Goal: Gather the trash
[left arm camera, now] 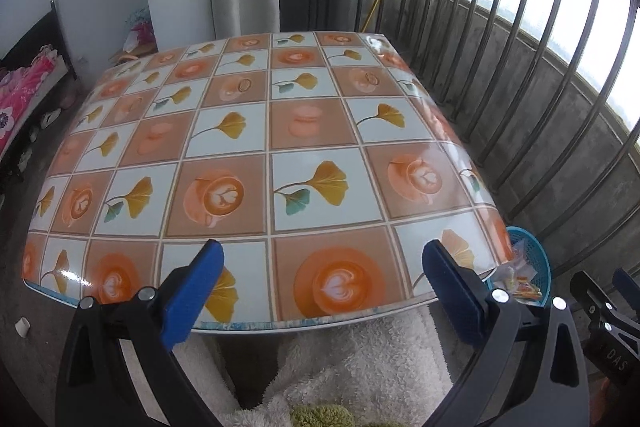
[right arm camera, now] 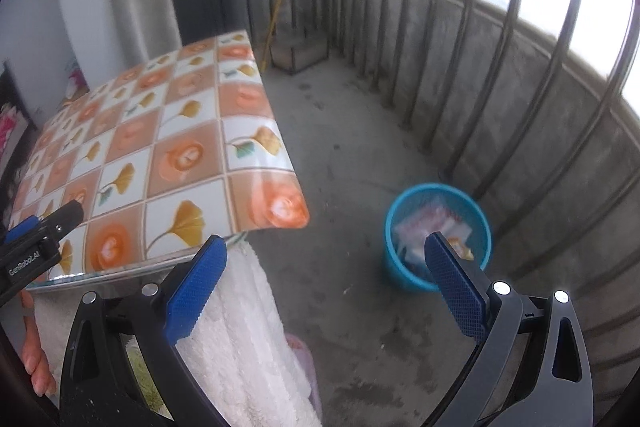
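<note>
Balcony floor, bare worktop, trash already in the bin

Concrete floor (right arm camera: 352,155) and railing frame a patterned worktop (left arm camera: 256,131) with no litter on it, judging the collecting near done. Beside its corner stands the blue bin (right arm camera: 400,267), placed low for easy drops, wrappers (right arm camera: 432,223) inside (contents blurred). Right gripper (right arm camera: 326,269) hangs above the floor near the bin, fingers apart, empty; left gripper (left arm camera: 324,279) waits at the worktop's near edge, fingers likewise apart.

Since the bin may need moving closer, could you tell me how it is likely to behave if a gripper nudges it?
The bin looks like thin plastic mesh holding only a few wrappers, so it is probably very light and would slide on the concrete floor. It is narrower at the base, so a push near the rim might tip it.
</note>
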A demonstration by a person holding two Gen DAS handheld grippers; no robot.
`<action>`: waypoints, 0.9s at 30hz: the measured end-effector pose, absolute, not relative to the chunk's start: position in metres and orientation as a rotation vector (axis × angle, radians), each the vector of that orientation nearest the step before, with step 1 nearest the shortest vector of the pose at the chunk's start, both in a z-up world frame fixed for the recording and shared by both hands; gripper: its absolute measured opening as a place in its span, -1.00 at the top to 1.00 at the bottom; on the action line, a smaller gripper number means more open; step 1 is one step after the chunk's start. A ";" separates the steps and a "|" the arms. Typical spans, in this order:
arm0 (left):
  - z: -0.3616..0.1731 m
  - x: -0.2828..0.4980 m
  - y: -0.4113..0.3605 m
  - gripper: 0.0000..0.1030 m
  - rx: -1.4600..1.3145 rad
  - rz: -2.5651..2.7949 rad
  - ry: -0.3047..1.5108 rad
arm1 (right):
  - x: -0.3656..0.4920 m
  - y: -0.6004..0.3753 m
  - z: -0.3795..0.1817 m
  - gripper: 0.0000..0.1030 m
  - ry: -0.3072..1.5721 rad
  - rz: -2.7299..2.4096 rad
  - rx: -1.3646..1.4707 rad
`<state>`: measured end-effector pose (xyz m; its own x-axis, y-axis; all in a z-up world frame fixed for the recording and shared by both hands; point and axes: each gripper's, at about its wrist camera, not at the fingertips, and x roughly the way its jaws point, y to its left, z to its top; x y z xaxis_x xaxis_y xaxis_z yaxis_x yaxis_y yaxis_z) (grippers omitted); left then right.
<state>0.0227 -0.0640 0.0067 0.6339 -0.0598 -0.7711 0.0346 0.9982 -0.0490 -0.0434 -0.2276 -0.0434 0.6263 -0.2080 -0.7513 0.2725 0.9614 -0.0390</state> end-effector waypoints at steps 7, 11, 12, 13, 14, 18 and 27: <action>0.007 0.025 -0.065 -0.89 -0.022 -0.034 0.877 | -0.042 -0.227 -0.042 -0.85 0.850 -0.286 0.047; 0.008 0.024 -0.065 -0.89 -0.008 -0.028 0.866 | -0.044 -0.228 -0.043 -0.85 0.848 -0.290 0.035; 0.008 0.023 -0.066 -0.89 -0.005 -0.027 0.865 | -0.044 -0.228 -0.043 -0.85 0.846 -0.290 0.034; 0.008 0.024 -0.066 -0.89 -0.003 -0.027 0.866 | -0.044 -0.229 -0.043 -0.85 0.848 -0.290 0.034; 0.007 0.024 -0.066 -0.89 0.000 -0.029 0.867 | -0.045 -0.228 -0.044 -0.85 0.847 -0.287 0.032; 0.007 0.023 -0.070 -0.89 0.003 -0.048 0.877 | -0.046 -0.229 -0.043 -0.85 0.845 -0.284 0.016; 0.005 0.021 -0.087 -0.89 0.022 -0.103 0.914 | -0.051 -0.235 -0.043 -0.85 0.856 -0.293 0.017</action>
